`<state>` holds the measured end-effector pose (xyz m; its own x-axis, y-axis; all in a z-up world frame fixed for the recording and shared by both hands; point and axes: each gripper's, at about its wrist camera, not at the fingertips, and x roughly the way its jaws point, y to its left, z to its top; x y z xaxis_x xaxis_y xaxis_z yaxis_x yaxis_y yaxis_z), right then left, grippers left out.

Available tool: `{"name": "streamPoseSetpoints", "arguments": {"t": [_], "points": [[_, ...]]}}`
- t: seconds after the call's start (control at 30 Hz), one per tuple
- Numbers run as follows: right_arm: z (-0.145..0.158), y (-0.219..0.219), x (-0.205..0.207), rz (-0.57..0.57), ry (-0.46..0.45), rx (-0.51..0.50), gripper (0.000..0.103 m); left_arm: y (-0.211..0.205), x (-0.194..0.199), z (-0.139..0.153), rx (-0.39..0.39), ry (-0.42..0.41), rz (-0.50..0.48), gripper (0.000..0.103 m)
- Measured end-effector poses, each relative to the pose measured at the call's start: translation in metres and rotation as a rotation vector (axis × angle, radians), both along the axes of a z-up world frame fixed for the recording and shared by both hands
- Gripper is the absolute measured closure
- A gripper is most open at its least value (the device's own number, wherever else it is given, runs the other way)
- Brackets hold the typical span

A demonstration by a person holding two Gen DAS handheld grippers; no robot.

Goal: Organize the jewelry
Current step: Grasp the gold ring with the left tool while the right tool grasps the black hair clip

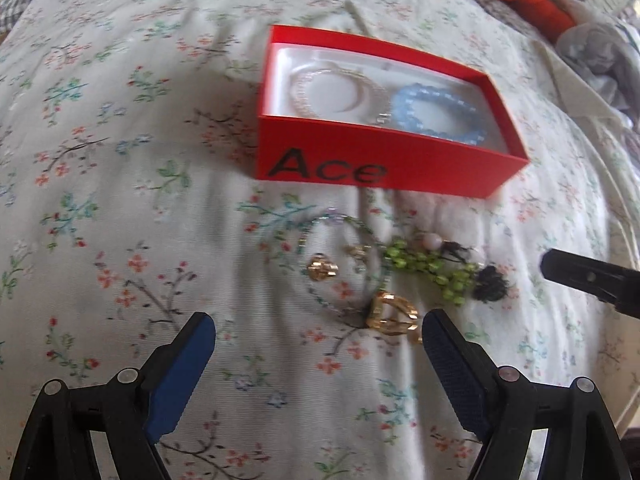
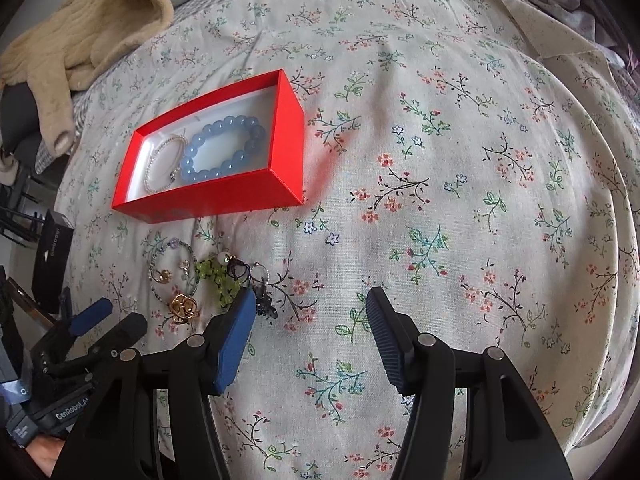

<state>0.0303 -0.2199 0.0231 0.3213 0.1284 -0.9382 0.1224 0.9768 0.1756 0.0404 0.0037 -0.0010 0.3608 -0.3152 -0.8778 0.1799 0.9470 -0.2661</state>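
Jewelry sits half sorted: we see a blue bead bracelet [image 2: 224, 150] and a pearl bracelet [image 2: 164, 164] inside the red box [image 2: 208, 204]. On the floral bedspread [image 2: 440, 160], a green bead piece [image 1: 428, 268], gold rings [image 1: 394, 316] and a thin beaded loop [image 1: 344, 264] await us; our left gripper [image 1: 318, 330] and right gripper [image 2: 312, 308] hang spread and empty.

floral bedspread [image 2: 440, 160] carries red box [image 2: 224, 200], loose jewelry [image 2: 192, 280], perhaps earrings.

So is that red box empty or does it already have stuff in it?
Partly filled: the lidless red box holds a blue bead bracelet and a pale beaded bracelet.
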Motion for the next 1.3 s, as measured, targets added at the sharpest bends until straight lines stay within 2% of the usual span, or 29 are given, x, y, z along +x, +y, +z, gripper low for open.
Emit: {"name": "streamPoseSetpoints", "arguments": {"t": [0.2,0.33,0.5,0.63,0.8,1.3], "points": [[-0.003,-0.002,0.003,-0.014,0.012,0.011,0.042,-0.024,0.0,0.001,-0.023,-0.002,-0.084,0.044],[-0.004,0.0,0.004,-0.008,0.015,0.009,0.042,-0.037,0.005,-0.009,-0.005,0.019,-0.118,0.054],[-0.006,0.001,0.004,0.0,0.021,0.0,0.042,-0.045,0.008,-0.014,0.019,0.026,-0.114,0.062],[-0.006,0.0,0.005,0.001,0.022,-0.006,0.042,-0.047,0.01,-0.016,0.026,0.03,-0.108,0.074],[-0.007,-0.001,0.005,-0.002,0.027,-0.009,0.042,-0.047,0.01,-0.015,0.028,0.021,-0.103,0.075],[-0.023,0.027,0.012,0.056,0.063,0.011,0.042,0.002,0.0,0.003,0.011,-0.012,-0.036,0.075]]}}
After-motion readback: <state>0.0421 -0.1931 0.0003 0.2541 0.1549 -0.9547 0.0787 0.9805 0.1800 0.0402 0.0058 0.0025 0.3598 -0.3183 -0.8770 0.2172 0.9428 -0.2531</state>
